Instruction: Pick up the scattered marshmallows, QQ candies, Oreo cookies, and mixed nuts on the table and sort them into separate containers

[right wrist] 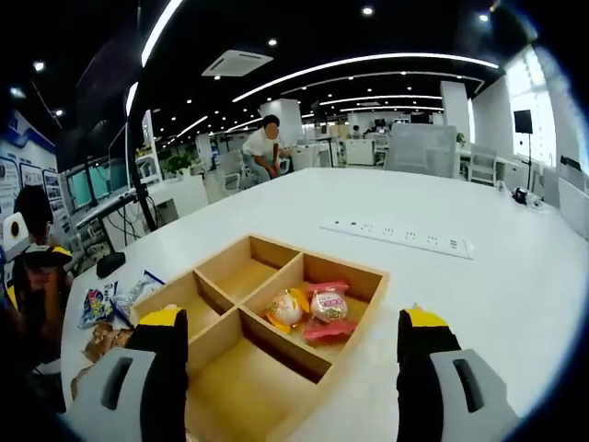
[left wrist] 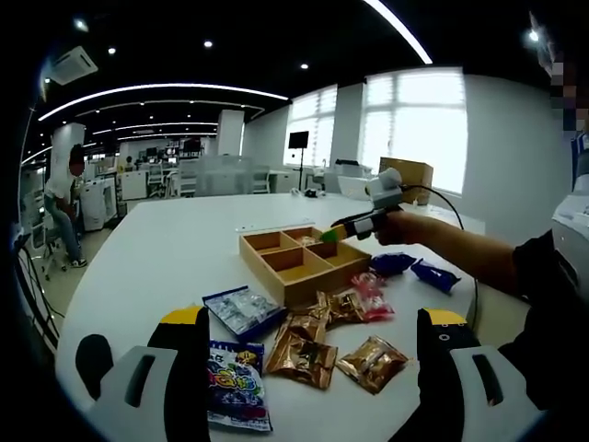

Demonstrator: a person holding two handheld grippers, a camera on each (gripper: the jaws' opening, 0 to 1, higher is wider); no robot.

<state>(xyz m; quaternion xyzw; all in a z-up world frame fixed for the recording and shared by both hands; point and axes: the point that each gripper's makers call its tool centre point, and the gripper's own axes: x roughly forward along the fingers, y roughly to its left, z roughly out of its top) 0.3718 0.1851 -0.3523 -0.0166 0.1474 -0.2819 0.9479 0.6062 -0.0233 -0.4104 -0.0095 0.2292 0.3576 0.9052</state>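
Both my left gripper (left wrist: 311, 345) and right gripper (right wrist: 287, 364) gape empty; the wooden tray (right wrist: 363, 276) holds a few candies (right wrist: 308, 308), while most packets (left wrist: 304, 354) lie unsorted on the table (left wrist: 166, 258).

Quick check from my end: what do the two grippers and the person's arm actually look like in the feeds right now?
Both grippers have pale grey jaws with black inner faces and yellow tips: the left gripper in its own view, the right gripper in its own. Seen from the left gripper view, the right gripper is a grey-and-black handle with a black cable trailing back. The person's sleeve is black.
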